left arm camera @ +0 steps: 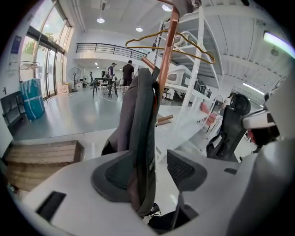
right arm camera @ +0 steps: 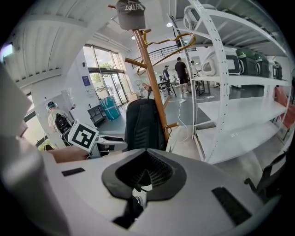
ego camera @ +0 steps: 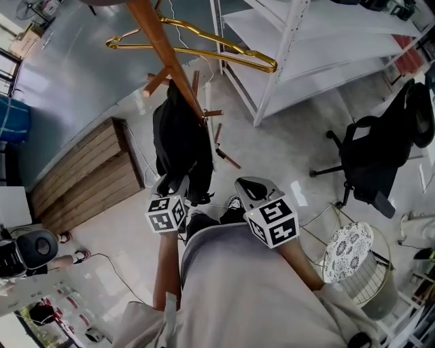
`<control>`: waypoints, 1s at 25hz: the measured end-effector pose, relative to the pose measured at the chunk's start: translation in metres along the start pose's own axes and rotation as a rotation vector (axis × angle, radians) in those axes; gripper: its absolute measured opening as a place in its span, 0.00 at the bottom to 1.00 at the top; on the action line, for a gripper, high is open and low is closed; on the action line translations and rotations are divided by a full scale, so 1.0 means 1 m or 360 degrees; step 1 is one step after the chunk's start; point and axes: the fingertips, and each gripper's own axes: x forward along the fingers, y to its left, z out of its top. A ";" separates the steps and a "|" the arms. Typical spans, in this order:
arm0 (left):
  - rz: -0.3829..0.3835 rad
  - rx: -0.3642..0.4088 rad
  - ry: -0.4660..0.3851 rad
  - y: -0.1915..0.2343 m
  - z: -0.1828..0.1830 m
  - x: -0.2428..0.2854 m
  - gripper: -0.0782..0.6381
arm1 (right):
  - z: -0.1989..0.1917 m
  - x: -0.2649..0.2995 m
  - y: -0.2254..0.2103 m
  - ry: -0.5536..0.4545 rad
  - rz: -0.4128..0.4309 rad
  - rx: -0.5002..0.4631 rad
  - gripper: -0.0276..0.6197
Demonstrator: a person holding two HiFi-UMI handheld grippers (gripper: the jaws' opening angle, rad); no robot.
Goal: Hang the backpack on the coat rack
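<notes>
The wooden coat rack [ego camera: 158, 41] ran out of the head view's top edge, so its crown was cut off there; the right gripper view showed a grey cap [right arm camera: 130, 14] sitting on top of it. The white metal shelving [ego camera: 293, 37] beside it was likewise cropped. The black backpack [ego camera: 178, 139] hung on the rack against the round pole. Its lower end was hidden behind the left gripper [ego camera: 173, 185] in the head view, and which peg carried it could not be made out. In the left gripper view the backpack's padded fabric edge, dark with a greyer side, stood upright between the jaws. They were apart, the left ribbed pad touching or very near the fabric, with a clear gap on the side of the right pad. The right gripper [ego camera: 255, 188] was apart from the backpack, just to its right. Its own view showed the dark ribbed pads brought together at their tips with nothing between them, the backpack beyond. A thin gold wire hanger [ego camera: 266, 64] hung high on the rack
</notes>
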 end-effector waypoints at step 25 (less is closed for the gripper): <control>-0.0071 0.0147 -0.0331 -0.058 0.040 -0.047 0.14 | -0.001 -0.015 -0.020 -0.0103 -0.0079 0.0111 0.05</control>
